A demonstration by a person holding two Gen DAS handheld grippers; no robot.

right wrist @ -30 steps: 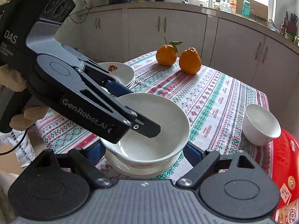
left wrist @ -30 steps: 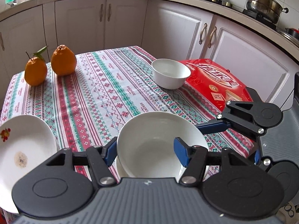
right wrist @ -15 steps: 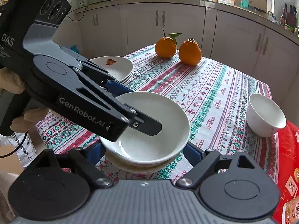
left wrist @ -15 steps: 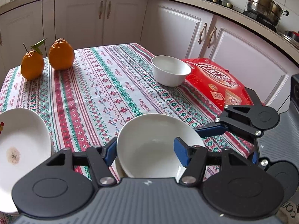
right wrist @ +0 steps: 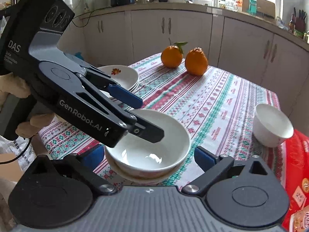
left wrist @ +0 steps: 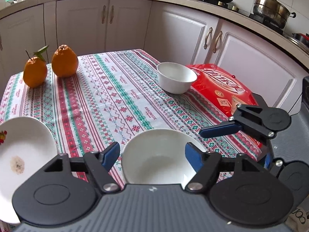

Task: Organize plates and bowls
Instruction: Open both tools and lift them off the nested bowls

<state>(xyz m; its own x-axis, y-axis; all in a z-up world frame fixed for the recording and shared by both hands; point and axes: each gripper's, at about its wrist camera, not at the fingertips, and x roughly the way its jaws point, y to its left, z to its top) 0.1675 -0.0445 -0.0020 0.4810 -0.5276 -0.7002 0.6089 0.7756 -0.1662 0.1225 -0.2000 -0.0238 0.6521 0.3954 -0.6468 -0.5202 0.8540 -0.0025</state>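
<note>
A large white bowl (left wrist: 156,160) (right wrist: 150,150) sits nested on a patterned dish (right wrist: 143,176) at the table's near edge. My left gripper (left wrist: 152,154) (right wrist: 151,118) straddles the bowl's rim, one finger over the inside and the blue pad outside. Its jaws are opening and the pads are off the rim. My right gripper (right wrist: 149,155) brackets the whole bowl from the other side, its jaws also opening, with a gap at each pad. A small white bowl (left wrist: 175,77) (right wrist: 272,125) stands by the red box. Stacked white plates (left wrist: 23,154) (right wrist: 119,75) lie to the side.
Two oranges (left wrist: 64,60) (right wrist: 196,61) stand at the far end of the striped tablecloth (left wrist: 115,100). A red box (left wrist: 222,89) (right wrist: 297,174) lies on the table's edge beside the small bowl. A gloved hand (right wrist: 11,90) holds the left gripper. Kitchen cabinets surround the table.
Both grippers' jaws have widened and come off the large bowl, which stays nested on the dish. Neither hand has shifted noticeably.
</note>
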